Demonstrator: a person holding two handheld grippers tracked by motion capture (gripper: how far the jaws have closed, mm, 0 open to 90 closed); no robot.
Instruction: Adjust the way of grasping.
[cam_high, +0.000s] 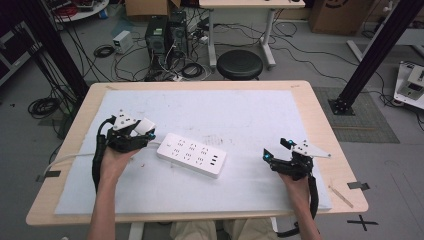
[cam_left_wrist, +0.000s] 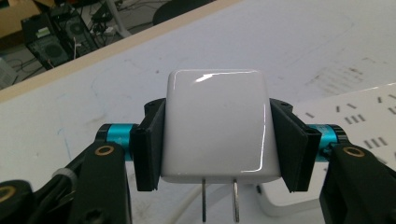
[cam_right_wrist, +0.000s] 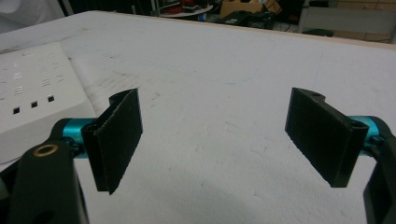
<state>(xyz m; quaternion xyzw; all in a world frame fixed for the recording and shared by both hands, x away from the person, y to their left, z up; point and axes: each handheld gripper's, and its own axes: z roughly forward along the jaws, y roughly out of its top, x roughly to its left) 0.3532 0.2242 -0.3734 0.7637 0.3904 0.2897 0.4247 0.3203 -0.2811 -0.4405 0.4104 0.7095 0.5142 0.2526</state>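
Beyond my tabletop (cam_high: 310, 107), workshop clutter.
I see a black round stool (cam_high: 240, 64), computer towers (cam_high: 166, 33) amid tangled floor cables (cam_high: 105, 51), and cardboard boxes (cam_high: 337, 15) behind.

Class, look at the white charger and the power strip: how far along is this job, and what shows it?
Done: the left gripper has the white charger clamped between its jaws, above the mat. In hand: it hangs near the power strip, prongs bare. Left: probably pushing the prongs into a socket. The right gripper is open, holding nothing.
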